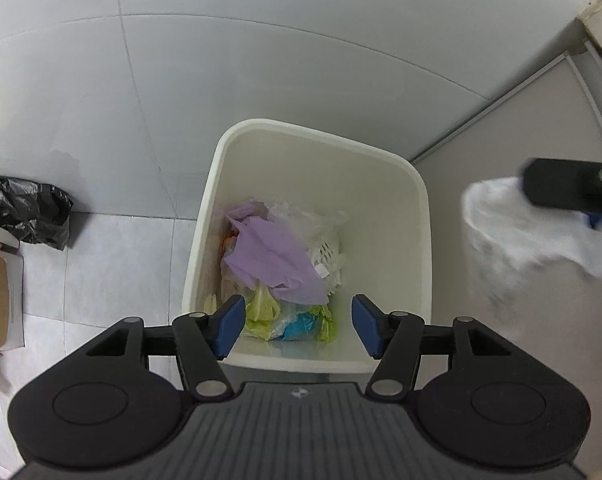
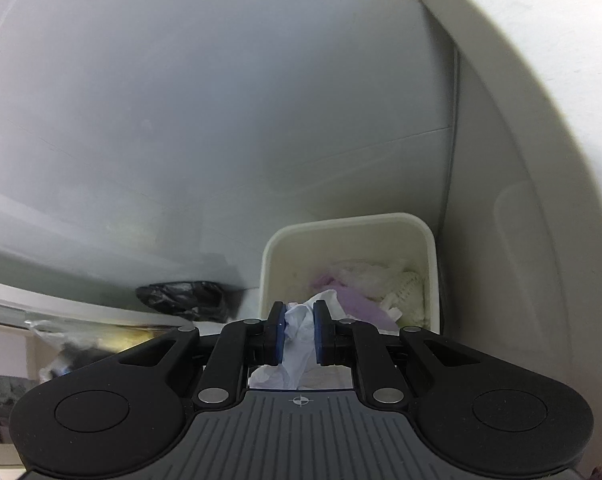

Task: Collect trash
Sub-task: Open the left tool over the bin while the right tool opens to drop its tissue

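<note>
Right gripper (image 2: 298,330) pinching crumpled white tissue (image 2: 297,334), nearing white bin (image 2: 429,248); left gripper (image 1: 298,326) spread, empty, above. Advice: centre over opening before releasing.

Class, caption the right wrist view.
Right gripper clamps crumpled white plastic above the white bin holding trash.
</note>
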Tool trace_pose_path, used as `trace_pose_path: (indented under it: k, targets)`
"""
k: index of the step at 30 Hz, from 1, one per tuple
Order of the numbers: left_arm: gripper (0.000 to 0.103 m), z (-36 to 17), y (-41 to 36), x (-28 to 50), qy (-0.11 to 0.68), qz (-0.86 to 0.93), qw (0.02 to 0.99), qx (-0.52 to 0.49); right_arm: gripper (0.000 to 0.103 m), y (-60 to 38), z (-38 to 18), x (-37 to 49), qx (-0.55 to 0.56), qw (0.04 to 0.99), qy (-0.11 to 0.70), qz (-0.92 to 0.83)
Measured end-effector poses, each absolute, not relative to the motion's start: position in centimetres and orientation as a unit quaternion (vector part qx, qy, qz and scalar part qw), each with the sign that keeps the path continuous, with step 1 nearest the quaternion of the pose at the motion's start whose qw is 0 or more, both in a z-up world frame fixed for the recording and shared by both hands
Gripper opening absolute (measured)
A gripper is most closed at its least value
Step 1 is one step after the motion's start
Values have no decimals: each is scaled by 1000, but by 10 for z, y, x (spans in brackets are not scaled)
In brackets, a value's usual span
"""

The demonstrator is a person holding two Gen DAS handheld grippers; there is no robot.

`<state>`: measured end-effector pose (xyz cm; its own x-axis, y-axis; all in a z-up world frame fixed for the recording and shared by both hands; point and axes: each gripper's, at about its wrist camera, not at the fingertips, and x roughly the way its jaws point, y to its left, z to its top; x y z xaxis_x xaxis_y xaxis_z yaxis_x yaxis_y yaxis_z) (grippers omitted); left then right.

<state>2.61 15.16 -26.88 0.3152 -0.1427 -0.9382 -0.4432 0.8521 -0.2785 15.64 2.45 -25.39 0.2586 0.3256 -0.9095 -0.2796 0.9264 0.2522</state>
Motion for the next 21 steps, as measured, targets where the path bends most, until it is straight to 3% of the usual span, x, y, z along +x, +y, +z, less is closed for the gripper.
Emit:
trace_pose_path:
  k: [1,3,7,21]
  targets:
    - [56,-269,151,24,577,98,769,-257,20,26,-257,158,19,794,578,187]
    - [56,-269,150,21,577,99,767,-262,21,23,-261,161,20,797,576,177]
    - [58,-269,148,20,581,95,765,-260,52,16,-264,165,35,800,578,160]
    - [68,-256,143,23,576,93,775,-243,57,22,-247,162,24,801,570,181]
